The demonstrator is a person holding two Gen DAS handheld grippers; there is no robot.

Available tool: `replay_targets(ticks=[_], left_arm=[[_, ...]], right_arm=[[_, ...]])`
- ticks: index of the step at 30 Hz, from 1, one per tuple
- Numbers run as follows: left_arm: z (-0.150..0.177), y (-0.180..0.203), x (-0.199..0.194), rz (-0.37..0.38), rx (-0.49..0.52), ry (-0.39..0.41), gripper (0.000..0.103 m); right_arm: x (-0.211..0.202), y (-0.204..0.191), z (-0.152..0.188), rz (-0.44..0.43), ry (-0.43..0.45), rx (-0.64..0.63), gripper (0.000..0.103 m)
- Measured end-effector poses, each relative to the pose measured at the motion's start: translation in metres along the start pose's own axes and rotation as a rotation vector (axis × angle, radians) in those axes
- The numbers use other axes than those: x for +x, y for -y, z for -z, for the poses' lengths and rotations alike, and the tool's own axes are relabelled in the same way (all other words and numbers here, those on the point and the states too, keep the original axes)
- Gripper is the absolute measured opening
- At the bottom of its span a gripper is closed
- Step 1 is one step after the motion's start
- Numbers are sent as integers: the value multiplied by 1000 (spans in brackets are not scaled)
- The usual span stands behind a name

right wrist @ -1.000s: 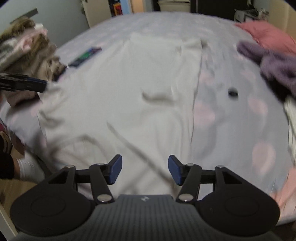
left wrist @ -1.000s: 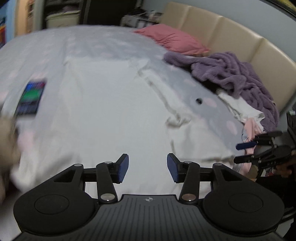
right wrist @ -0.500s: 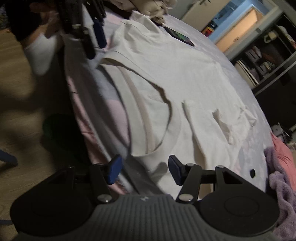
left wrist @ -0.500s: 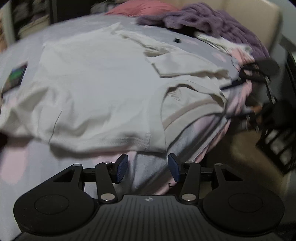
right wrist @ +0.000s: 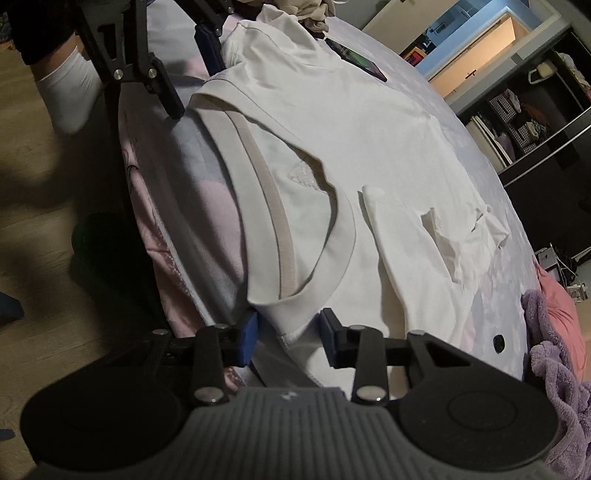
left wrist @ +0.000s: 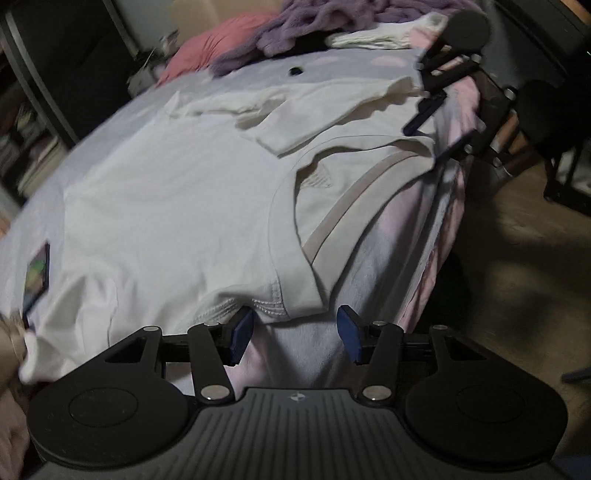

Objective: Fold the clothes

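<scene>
i see a white t-shirt (left wrist: 177, 206) spread flat on the bed (left wrist: 365, 266), its beige-banded collar at the near edge, shoulders drooping over that edge, one sleeve folded inward.

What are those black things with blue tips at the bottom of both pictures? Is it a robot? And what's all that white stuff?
It isn't a robot. A person holds a grabbing tool in each hand, and each tool carries a camera that looks out along its two blue-tipped fingers. One picture comes from the left gripper, the other from the right gripper. Both look at a bed with a white T-shirt spread on it, waiting to be folded. A phone, a purple blanket and a pink pillow also lie on the bed. The left gripper's fingers are opening at one shoulder of the shirt, with nothing pinched yet. The right gripper's fingers are closing, with the cloth of the other shoulder between them.
</scene>
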State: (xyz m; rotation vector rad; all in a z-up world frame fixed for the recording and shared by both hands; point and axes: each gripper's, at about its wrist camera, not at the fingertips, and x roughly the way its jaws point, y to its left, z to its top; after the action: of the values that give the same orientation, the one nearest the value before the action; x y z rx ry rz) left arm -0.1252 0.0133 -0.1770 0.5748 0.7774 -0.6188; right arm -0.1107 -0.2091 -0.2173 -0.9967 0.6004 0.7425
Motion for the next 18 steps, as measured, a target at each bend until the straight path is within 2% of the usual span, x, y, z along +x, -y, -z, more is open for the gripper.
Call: replay_targets(ticks=[2, 5, 7, 11, 13, 18], left_arm=[[-3, -11, 0, 43, -115, -10, 48], [-6, -35, -3, 134, -339, 6, 48], [-7, -47, -4, 178, -440, 20, 47], [-7, -59, -4, 216, -545, 41, 42], [-7, -63, 0, 211, -568, 21, 29], [-2, -70, 7, 210, -636, -21, 15]], right_arm=[[-1, 0, 0, -3, 1, 0, 38], [-2, 0, 0, -5, 8, -7, 36], [-3, -1, 0, -6, 20, -12, 33], [-5, -4, 0, -5, 28, -36, 30], [-5, -4, -1, -9, 24, -32, 22], [-9, -2, -2, -15, 25, -30, 12]])
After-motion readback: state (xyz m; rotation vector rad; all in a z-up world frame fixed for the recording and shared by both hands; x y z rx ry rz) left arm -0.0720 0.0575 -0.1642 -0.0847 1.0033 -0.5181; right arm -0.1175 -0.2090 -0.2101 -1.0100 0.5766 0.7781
